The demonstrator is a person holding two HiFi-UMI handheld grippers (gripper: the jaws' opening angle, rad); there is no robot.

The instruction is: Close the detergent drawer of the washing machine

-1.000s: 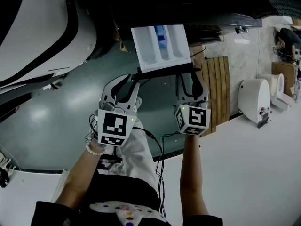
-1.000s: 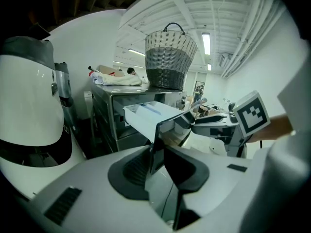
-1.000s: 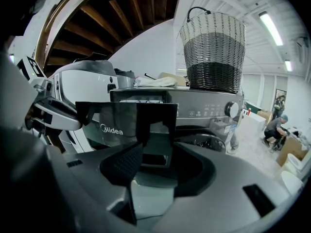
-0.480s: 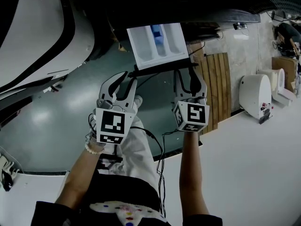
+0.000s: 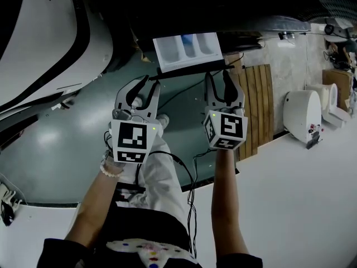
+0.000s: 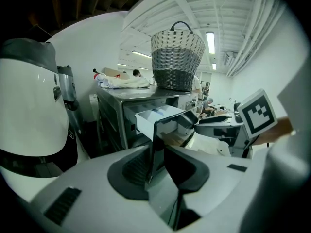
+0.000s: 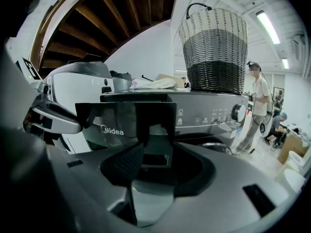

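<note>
Both grippers are out in front of the washing machine (image 7: 209, 113), up by its detergent drawer (image 5: 187, 52).

The right gripper (image 5: 218, 82) has its jaws spread with nothing clamped between them. Its tips are right at the drawer's dark front panel (image 7: 124, 120), and in the right gripper view that panel fills the space straight ahead of the jaws. My guess is it's held wide like that to shove the panel flat-on instead of grabbing it. I can't honestly tell if the tips are touching yet.

The left gripper (image 5: 146, 88) is spread and empty too, just by the end of the panel on the left of the head view. In the left gripper view the panel shows edge-on in the gap between the jaws, but the pads aren't squeezing it. To me it looks like it's there as a second pusher so the drawer goes in straight.

The drawer itself sticks partway out of the machine's front, so it's not closed yet. It has three white compartments that look empty as far as I can see, plus a blue insert (image 5: 188, 38) at the back of the middle one.

On top of the machine there's a woven basket (image 7: 216, 42), pale up top and dark lower down, and I can't see inside it. A pile of light cloth (image 6: 124, 81) sits on the machine's top beside it.
</note>
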